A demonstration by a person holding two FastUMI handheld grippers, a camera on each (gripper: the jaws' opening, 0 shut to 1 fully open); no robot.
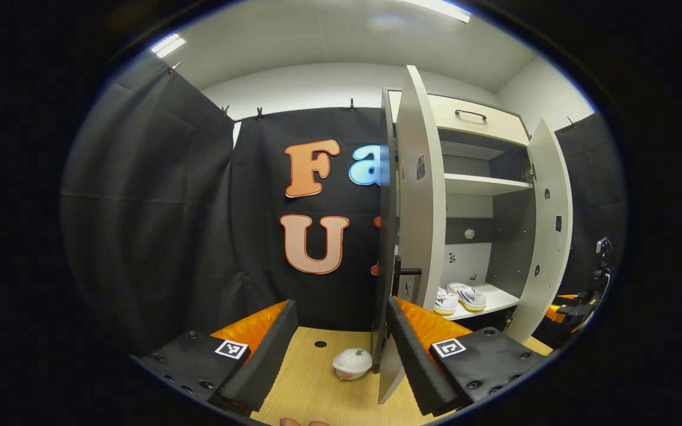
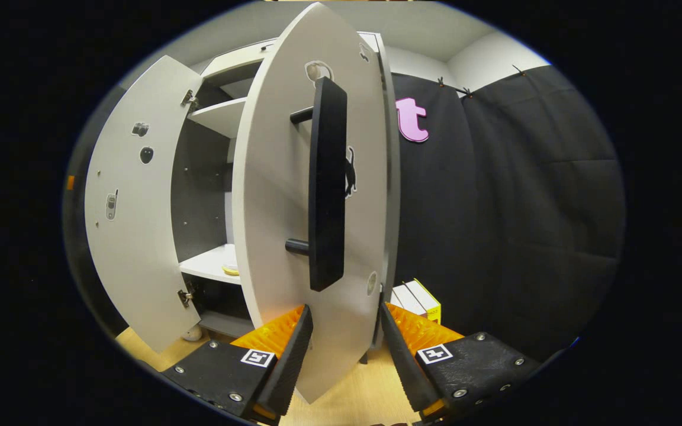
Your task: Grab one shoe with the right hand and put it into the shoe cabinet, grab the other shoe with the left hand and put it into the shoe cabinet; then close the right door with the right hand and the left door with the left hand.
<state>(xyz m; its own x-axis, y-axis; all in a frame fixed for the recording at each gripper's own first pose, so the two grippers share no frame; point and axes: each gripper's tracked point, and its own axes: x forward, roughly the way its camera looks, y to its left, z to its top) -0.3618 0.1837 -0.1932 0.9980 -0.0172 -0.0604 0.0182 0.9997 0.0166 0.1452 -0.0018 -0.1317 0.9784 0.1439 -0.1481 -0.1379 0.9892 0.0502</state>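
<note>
- Two sneakers sit side by side on the lower shelf of the shoe cabinet; storage looks complete, both doors yet unclosed.
- Right gripper, jaws wide and empty, faces the right door just below its black bar handle, judged placed to push it shut.
- Left gripper, jaws wide and empty, hangs beside the left door edge.
- A small white lidded container lies on the wooden floor near that door's foot, possibly within its swing.
- Boxes stand behind the right door, clear of its closing path.
</note>
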